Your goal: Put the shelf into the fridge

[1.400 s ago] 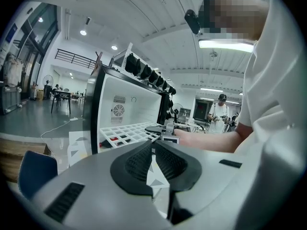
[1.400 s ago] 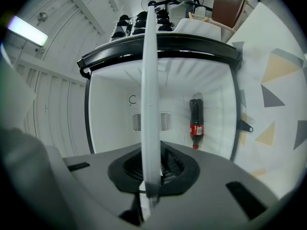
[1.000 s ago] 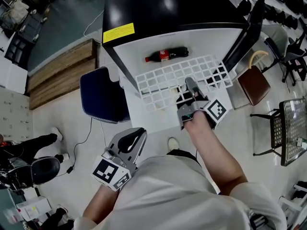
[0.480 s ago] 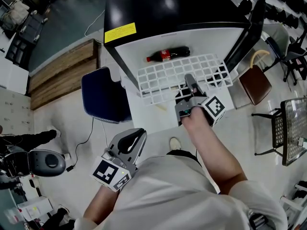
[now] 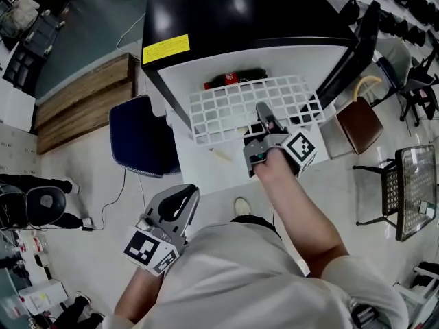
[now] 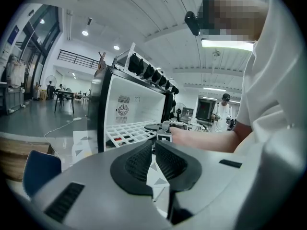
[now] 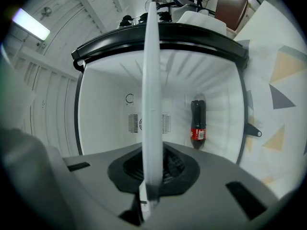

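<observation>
In the head view the white grid shelf [image 5: 233, 108] lies level at the mouth of the open black fridge [image 5: 240, 12], its far edge inside the white cavity. My right gripper [image 5: 263, 115] is shut on the shelf's near edge. The right gripper view looks along the shelf [image 7: 151, 104] edge-on, pinched between the pads, with the fridge's back wall behind it. A cola bottle [image 5: 232, 78] lies on the fridge floor, partly hidden under the shelf; the bottle [image 7: 198, 123] also shows beside it. My left gripper [image 5: 180, 201] hangs low by my body, shut and empty. Its own view shows the left gripper [image 6: 154, 158].
The fridge door [image 5: 346, 53] stands open to the right. A blue chair [image 5: 140, 139] sits left of the fridge, a brown chair [image 5: 360, 125] right of the door. A wooden platform [image 5: 82, 105] lies at the left and a wire table [image 5: 411, 184] at the far right.
My right gripper has pushed the shelf further into the fridge, so the grid now covers part of the cola bottle. The left gripper has stayed where it was.
</observation>
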Demonstrator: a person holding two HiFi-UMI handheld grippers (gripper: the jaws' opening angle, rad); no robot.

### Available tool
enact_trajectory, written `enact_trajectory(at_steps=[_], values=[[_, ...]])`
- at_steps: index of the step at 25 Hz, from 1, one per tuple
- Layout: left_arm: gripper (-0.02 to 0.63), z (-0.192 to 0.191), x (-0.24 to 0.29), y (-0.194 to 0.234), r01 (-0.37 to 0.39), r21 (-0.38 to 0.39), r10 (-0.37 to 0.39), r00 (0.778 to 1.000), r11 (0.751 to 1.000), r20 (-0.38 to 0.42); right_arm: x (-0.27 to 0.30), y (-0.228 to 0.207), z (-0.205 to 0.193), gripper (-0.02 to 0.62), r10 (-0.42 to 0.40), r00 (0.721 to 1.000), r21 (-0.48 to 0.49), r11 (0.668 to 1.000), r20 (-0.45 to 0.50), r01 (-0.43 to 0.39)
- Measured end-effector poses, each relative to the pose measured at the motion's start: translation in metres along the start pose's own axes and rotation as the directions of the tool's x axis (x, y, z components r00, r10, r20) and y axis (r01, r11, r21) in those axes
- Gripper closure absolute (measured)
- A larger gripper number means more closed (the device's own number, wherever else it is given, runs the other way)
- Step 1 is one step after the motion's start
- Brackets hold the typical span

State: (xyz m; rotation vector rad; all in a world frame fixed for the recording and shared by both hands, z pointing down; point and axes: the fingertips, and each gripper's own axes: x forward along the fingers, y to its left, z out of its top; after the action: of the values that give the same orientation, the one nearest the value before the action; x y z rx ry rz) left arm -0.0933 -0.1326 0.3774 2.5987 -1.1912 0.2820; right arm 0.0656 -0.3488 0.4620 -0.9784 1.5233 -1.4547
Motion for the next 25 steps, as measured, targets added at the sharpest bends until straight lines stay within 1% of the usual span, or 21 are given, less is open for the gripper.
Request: enact_trajectory(at_steps=[9, 17, 25], values=[[0.571, 0.004, 0.014, 0.002, -0.009, 0.0, 0.009, 1.0, 1.0, 0.0, 0.016, -0.001, 0.001, 0.561, -0.001, 0.999, -0.004, 1.0, -0.046, 0.001], [0.572, 0.01, 0.029, -0.001, -0.006, -0.001, 0.006, 1.0, 1.0, 0.003, 0.034, 0.0, 0.003, 0.561, -0.008, 0.996, -0.04, 0.999, -0.091, 0.005], [0.571, 0.012, 0.038, 0.001, -0.03, -0.005, 0.03, 1.0, 1.0, 0.004, 0.054, 0.001, 0.006, 0.561, 0.0, 0.993, -0.056, 0.998, -0.119, -0.007]])
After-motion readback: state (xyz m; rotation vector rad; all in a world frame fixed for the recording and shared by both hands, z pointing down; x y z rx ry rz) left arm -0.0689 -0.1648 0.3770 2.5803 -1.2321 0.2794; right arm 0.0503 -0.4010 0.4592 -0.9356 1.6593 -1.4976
